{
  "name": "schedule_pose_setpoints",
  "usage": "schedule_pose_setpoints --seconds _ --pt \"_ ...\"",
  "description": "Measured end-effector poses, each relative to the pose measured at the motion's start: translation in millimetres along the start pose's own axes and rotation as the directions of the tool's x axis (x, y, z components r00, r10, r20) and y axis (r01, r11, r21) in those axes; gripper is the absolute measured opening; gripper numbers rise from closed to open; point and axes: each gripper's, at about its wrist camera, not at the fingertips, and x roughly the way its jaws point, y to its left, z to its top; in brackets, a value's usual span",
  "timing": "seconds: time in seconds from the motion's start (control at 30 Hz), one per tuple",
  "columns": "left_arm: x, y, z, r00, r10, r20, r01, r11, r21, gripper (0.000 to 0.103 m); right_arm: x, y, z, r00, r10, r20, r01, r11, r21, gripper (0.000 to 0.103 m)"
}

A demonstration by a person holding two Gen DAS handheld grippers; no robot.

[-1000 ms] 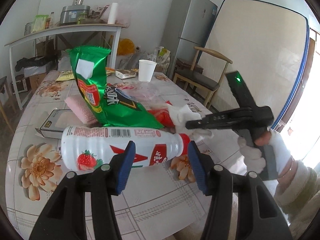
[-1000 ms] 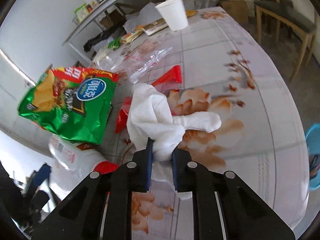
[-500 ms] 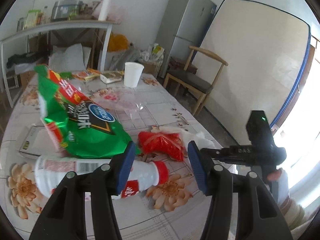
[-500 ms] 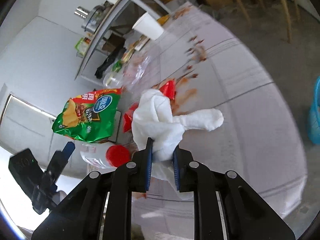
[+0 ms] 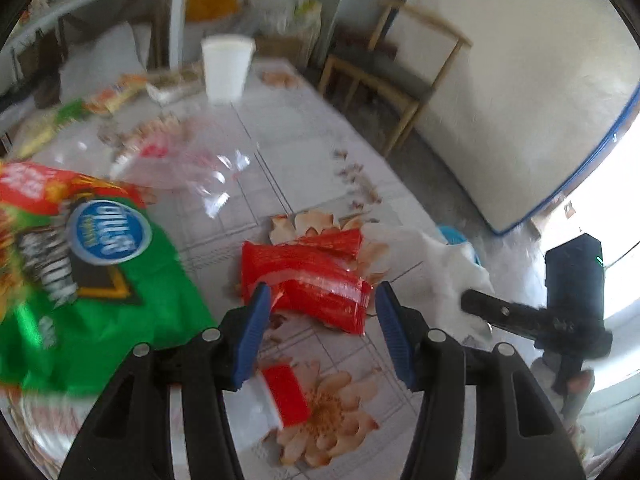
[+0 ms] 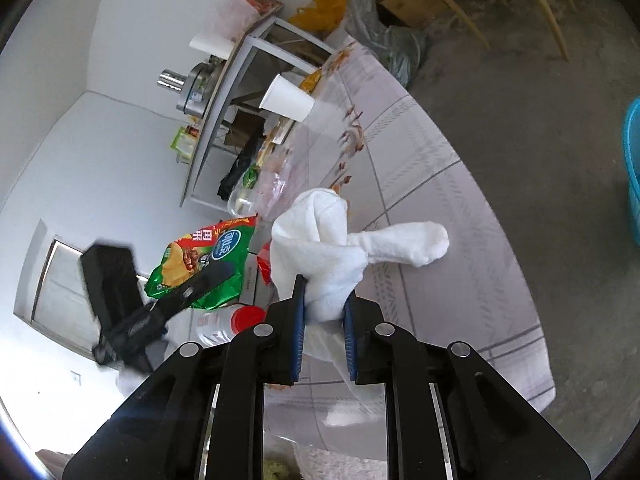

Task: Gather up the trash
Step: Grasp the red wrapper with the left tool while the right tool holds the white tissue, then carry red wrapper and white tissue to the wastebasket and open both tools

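Left and right wrist views, table of litter. Nearest the right camera, the right gripper [image 6: 323, 312] is seen clenched on a white crumpled cloth [image 6: 320, 240], which is held clear of the table [image 6: 460, 280]; one rolled end sticks out sideways. The cloth is judged soft and light, likely to sag and to slip if pinched at a loose end, so the bunched middle is the better hold. In the left view, the left gripper [image 5: 320, 324] is shown released, its blue pads apart and nothing pressed between them, poised above a red wrapper [image 5: 308, 280] lying flat on the table. The wrapper is judged thin, crinkly and slippery; a pinch across a raised fold should hold better than one on the flat face. Just below the left pad, the red cap of a white bottle [image 5: 276, 396] is visible, the bottle lying on its side. To the left, a green snack bag [image 5: 100, 292] is spread out. Farther back lie a clear plastic bag [image 5: 188, 164] and, upright, a white paper cup [image 5: 226, 68]. Counted: one cloth, one bottle, one green bag, one cup; red wrappers possibly two, overlapping. A blue basin [image 6: 632, 168] stands on the floor beyond the table edge.
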Motion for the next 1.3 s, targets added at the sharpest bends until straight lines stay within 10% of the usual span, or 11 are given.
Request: schedule_pose_setpoints --seconds 0.33,1.03,1.3 --pt "58 -19 14 0.975 0.138 -0.176 -0.116 0.985 0.128 0.05 -10 -4 2 1.0 -0.005 0.023 0.006 1.0 -0.018 0.015" --pt "6 -55 17 0.995 0.095 -0.011 -0.091 0.98 0.177 0.024 -54 0 5 0.992 0.012 0.128 -0.008 0.999 -0.031 0.013" --pt "-3 -130 40 0.999 -0.046 0.028 0.037 0.965 0.26 0.024 -138 -25 9 0.943 -0.081 0.323 0.075 0.997 0.032 0.013"
